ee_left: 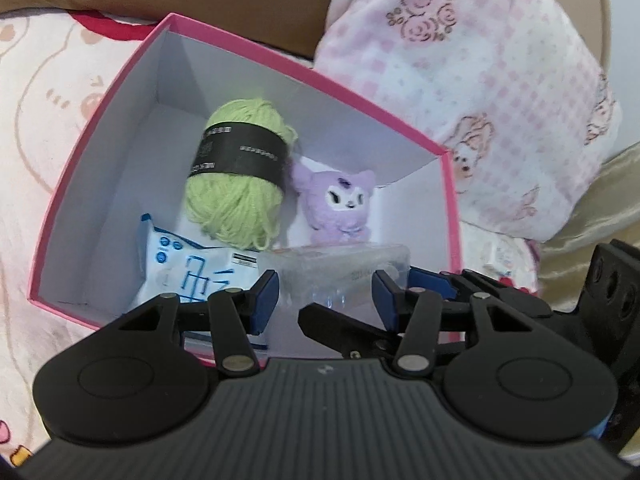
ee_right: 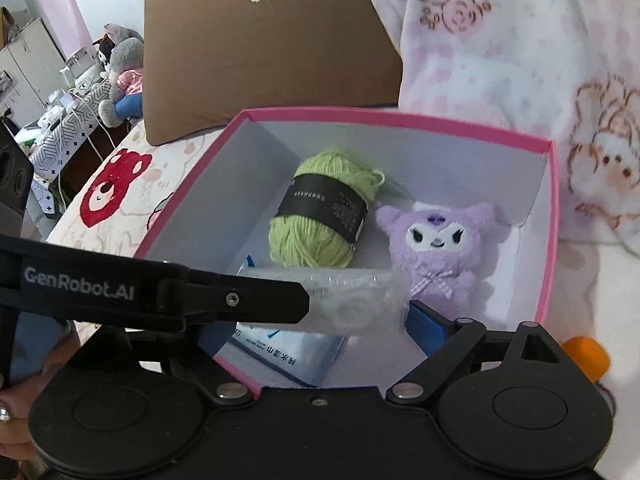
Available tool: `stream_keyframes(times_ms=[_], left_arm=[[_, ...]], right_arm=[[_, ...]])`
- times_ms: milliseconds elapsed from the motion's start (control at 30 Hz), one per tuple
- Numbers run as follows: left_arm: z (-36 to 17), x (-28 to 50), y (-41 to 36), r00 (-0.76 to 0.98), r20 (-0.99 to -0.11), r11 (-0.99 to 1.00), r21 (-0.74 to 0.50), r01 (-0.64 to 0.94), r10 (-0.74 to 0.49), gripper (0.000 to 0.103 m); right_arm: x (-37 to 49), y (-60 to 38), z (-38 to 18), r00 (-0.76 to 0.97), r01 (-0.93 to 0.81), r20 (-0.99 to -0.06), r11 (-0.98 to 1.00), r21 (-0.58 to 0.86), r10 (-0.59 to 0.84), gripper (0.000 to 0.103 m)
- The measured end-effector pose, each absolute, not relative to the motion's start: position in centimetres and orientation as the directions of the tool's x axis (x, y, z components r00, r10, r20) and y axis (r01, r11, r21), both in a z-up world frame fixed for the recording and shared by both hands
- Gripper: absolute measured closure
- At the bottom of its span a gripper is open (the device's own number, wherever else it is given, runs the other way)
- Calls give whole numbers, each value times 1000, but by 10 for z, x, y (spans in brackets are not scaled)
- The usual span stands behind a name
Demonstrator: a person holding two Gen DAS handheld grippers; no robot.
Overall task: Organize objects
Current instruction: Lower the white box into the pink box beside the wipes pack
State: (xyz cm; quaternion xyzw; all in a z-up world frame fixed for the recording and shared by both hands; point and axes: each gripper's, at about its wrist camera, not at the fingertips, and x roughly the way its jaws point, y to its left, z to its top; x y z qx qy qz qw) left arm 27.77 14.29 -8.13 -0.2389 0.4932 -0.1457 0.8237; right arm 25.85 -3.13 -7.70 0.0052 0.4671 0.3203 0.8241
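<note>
A pink box (ee_left: 60,216) with white inner walls lies open on the bed. In it are a ball of green yarn (ee_left: 240,196), a purple plush toy (ee_left: 340,208) and a blue-and-white wipes packet (ee_left: 192,268). Over the box's near end hangs a clear plastic case (ee_left: 344,268). My left gripper (ee_left: 326,296) has its blue pads on either side of it, shut on the case. My right gripper (ee_right: 316,320) holds the same case (ee_right: 360,296) from the other side; its right pad (ee_right: 420,320) touches the case's edge, and the left gripper's finger (ee_right: 240,300) hides its other pad.
A brown cushion (ee_right: 260,60) stands behind the box and a pink patterned blanket (ee_right: 520,60) is bunched along its right side. An orange object (ee_right: 586,354) lies by the box's near right corner. A desk with plush toys (ee_right: 120,76) is far left, past the bed edge.
</note>
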Motion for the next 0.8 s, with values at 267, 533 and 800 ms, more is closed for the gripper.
stream_keyframes(times_ms=[267,533,800], left_arm=[[-101,284,141,442,-783,865,-500,-31,-437,54],[-107,283,139,447,-817,903,-427,-47,-364,54],[-96,279,124,490,-829,950,-312,-7,-269,53]], right_arm=[[260,-25,-97,351,-531,-771,791,303,531,13],[264,-20,-111,309,-506,-781,789,349,544,22],[271,-26,-120,280,-443,-774,792,421,568,42]])
